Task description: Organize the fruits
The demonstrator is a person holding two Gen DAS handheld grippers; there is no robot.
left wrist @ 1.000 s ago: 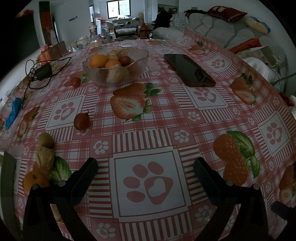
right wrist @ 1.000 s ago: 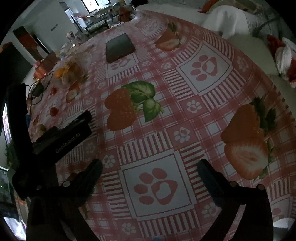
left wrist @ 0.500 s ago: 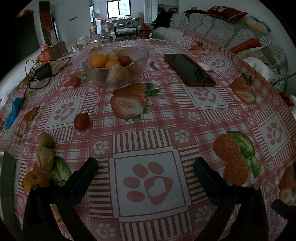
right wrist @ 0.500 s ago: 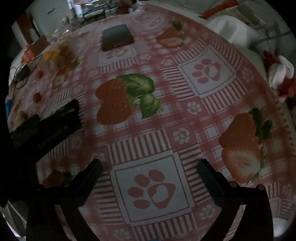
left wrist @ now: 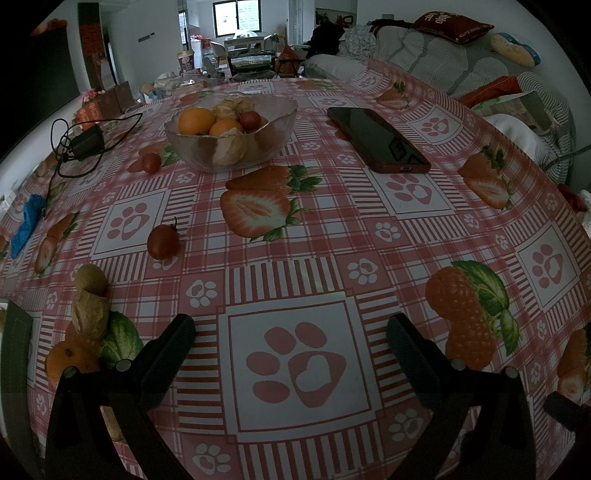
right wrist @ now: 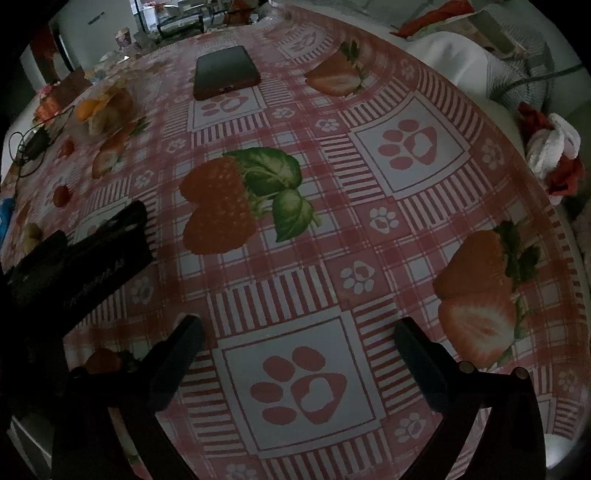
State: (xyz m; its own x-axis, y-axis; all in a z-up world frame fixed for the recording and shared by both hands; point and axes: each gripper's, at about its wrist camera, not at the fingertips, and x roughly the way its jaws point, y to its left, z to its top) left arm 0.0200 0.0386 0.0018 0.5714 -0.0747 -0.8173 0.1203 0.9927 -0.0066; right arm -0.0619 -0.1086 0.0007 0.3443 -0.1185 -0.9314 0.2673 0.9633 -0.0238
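With both claws, left (left wrist: 290, 341) and right (right wrist: 297, 341), wide and empty, close the left squarely on the tomato (left wrist: 163, 241) at centre left, then carry it to the bowl (left wrist: 236, 153).

Dim room, table (left wrist: 332, 229) under a red checked cloth, grey sofa (left wrist: 461, 70) with cushions beyond the table's right edge, bright window (left wrist: 237, 23) far behind it, white walls.
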